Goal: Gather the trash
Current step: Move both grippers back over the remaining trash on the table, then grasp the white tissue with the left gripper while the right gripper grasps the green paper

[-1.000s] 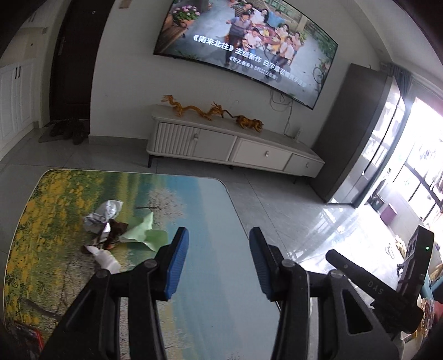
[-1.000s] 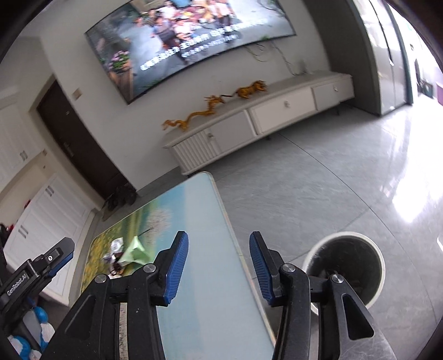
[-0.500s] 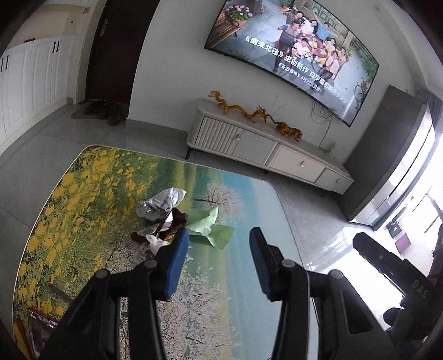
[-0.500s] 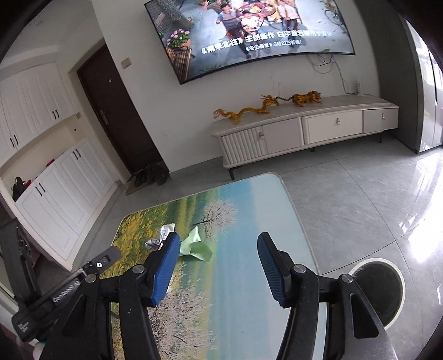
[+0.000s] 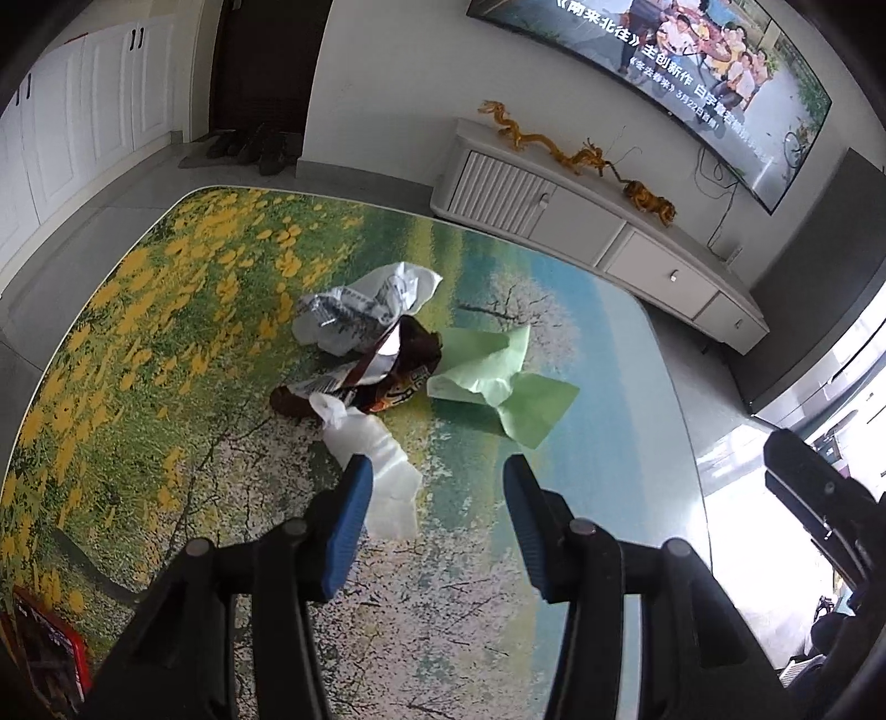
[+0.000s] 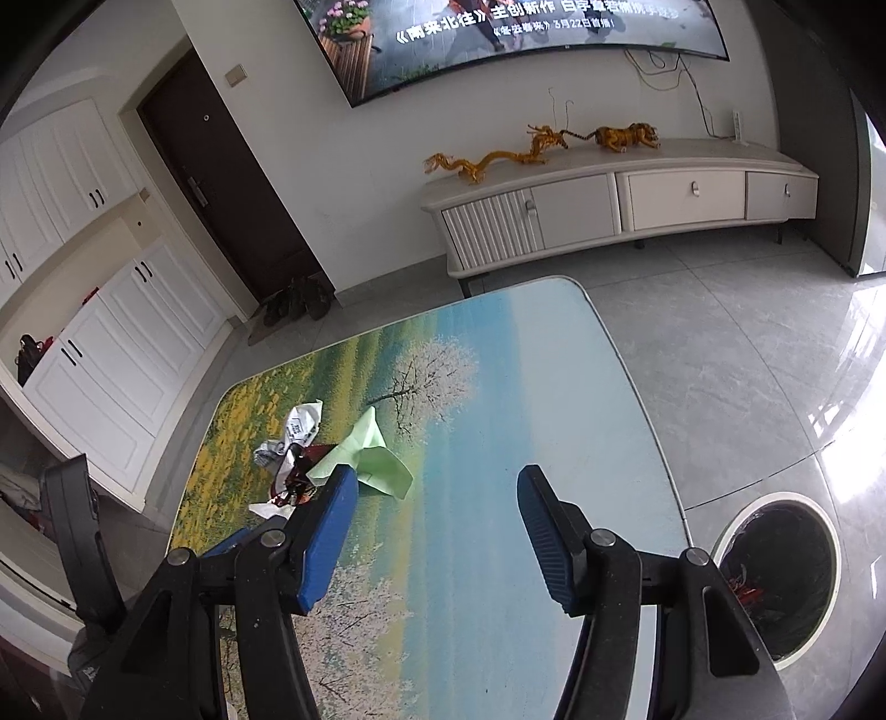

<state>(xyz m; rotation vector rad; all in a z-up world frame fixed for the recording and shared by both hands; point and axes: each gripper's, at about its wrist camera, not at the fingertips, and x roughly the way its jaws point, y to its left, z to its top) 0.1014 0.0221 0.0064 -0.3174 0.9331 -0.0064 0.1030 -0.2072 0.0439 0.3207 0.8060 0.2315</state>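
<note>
Crumpled trash heaped mid-table: pale green paper sheet [image 5: 501, 382] at about three o'clock of the heap, dark brown glossy snack wrapper [image 5: 396, 376] at the centre and touching the green sheet, white printed plastic bag [image 5: 362, 313] at eleven o'clock, twisted white tissue [image 5: 376, 468] at six o'clock. All lying on a rounded tabletop printed with yellow flowers, a blossoming tree and blue sky [image 5: 554, 609].

Left gripper [image 5: 434, 520] with blue pads on black arms, angled down over the table just short of the heap, at six o'clock from it. Jaws partly apart and opening; nothing pressed between the pads, though the tissue's near end sits just beside the left-hand pad [image 5: 346, 531].

Same heap from the right wrist view: green sheet [image 6: 368, 457], brown wrapper [image 6: 302, 471], white bag [image 6: 293, 429]. Right gripper [image 6: 434, 534] above the table's nearer part, with the heap off at ten o'clock, well apart from its right-hand pad [image 6: 545, 545]. Jaws about half apart, no longer widening much, empty between.

Further out: round white-rimmed bin with a dark liner [image 6: 775, 576] on the grey tiled floor at four o'clock of the table. Beyond, at twelve o'clock, a long white TV cabinet [image 6: 609, 205] carrying golden dragon figurines [image 6: 498, 155], a wall-mounted curved television [image 6: 498, 33] above, a dark brown door [image 6: 221, 194] at eleven o'clock. Red box corner [image 5: 50, 653] at the table's seven o'clock edge.
</note>
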